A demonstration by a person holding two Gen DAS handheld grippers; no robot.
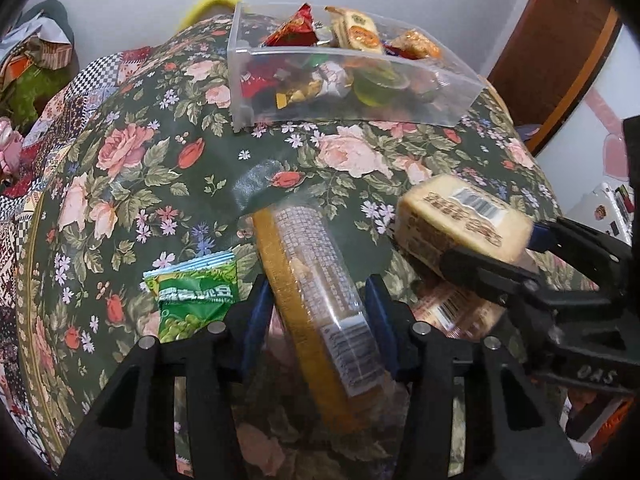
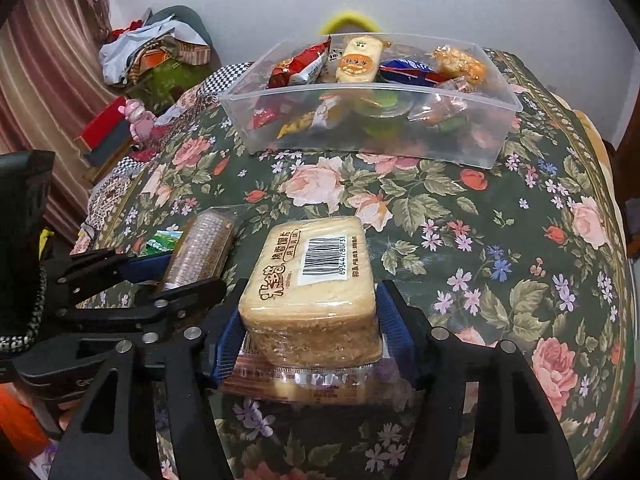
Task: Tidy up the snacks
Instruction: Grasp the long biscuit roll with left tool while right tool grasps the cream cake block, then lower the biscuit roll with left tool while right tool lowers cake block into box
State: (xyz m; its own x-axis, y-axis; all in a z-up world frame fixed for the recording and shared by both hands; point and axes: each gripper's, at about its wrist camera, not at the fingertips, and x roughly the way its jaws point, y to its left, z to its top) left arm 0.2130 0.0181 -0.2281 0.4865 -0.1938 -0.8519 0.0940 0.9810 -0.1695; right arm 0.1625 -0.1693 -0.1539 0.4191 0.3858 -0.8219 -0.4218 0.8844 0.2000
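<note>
My left gripper [image 1: 316, 300] is shut on a long clear-wrapped brown cake bar [image 1: 316, 280], held on edge above the floral tablecloth; the bar also shows in the right wrist view [image 2: 200, 248]. My right gripper [image 2: 308, 312] is shut on a cream-coloured wrapped pack with a barcode [image 2: 312, 280], which also shows in the left wrist view [image 1: 460, 220], held above another similar pack [image 2: 312, 384] on the table. A clear plastic box [image 2: 400, 144] holding several snacks stands at the far side of the table, and shows in the left wrist view [image 1: 340, 108] too.
A green snack sachet [image 1: 192, 300] lies on the tablecloth left of my left gripper. The round table's floral cloth [image 2: 500, 240] stretches to the right. A pile of clutter and a pink toy [image 2: 138, 116] sit beyond the table's left edge. A brown door [image 1: 560, 40] stands at the right.
</note>
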